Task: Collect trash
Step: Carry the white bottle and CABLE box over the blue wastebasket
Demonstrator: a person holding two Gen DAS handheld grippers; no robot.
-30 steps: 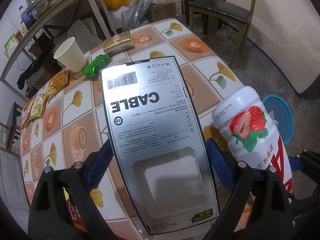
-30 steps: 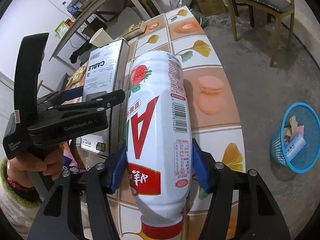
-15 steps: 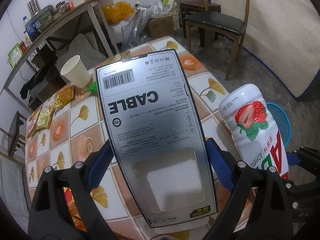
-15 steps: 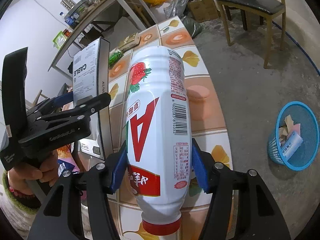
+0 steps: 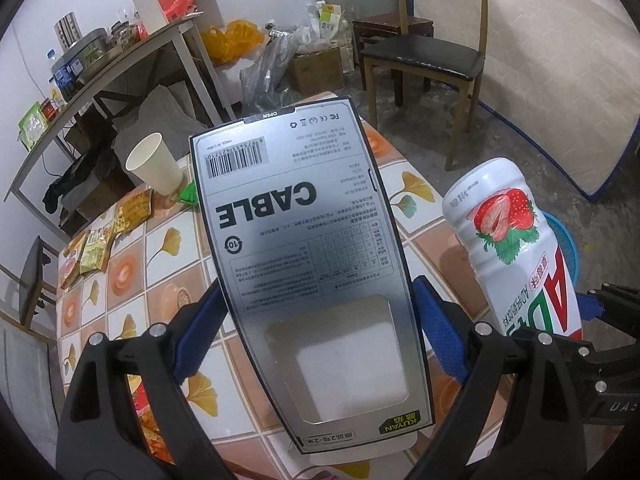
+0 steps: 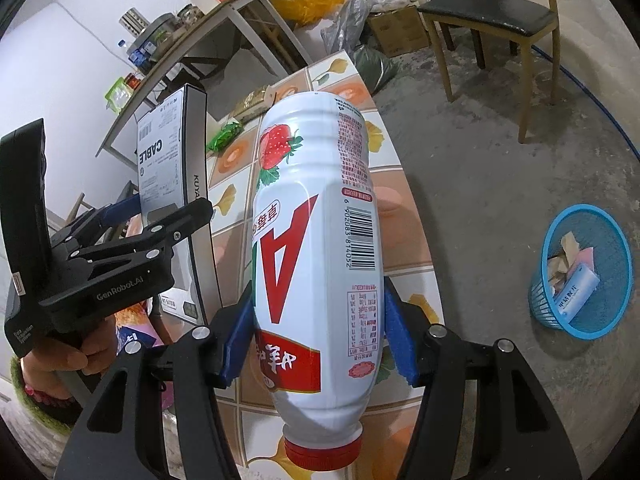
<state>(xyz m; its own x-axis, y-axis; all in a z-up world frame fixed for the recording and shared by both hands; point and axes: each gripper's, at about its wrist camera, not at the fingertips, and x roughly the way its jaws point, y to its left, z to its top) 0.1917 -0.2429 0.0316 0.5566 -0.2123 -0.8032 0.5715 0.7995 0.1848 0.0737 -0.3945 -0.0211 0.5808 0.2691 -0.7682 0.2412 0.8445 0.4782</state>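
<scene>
The left tool (image 5: 316, 332) pinches a grey cable box (image 5: 304, 248) by its side edges, blue pads pressed against it, the box lifted clear above the tiled table (image 5: 132, 264). Only the left view shows the box's flat back with its barcode, "CABLE" print and cut-out window, plus a paper cup (image 5: 154, 168) and snack packets (image 5: 96, 240) on the table's far left. The right view gives the box (image 6: 188, 160) edge-on instead, and shows a hand (image 6: 68, 360) gripping the left tool's handle.

Further right, the right tool (image 6: 320, 344) clamps a white strawberry-drink bottle (image 6: 316, 264) near its neck end, red cap (image 6: 322, 454) toward the camera, held off the table. In the left view only the bottle's (image 5: 516, 248) base half shows, just beside the box.

At far right a blue basket (image 6: 540, 300) stands on the floor with paper scraps inside, seen fully in the right view; the left view shows merely a sliver (image 5: 570, 248) behind the bottle
</scene>
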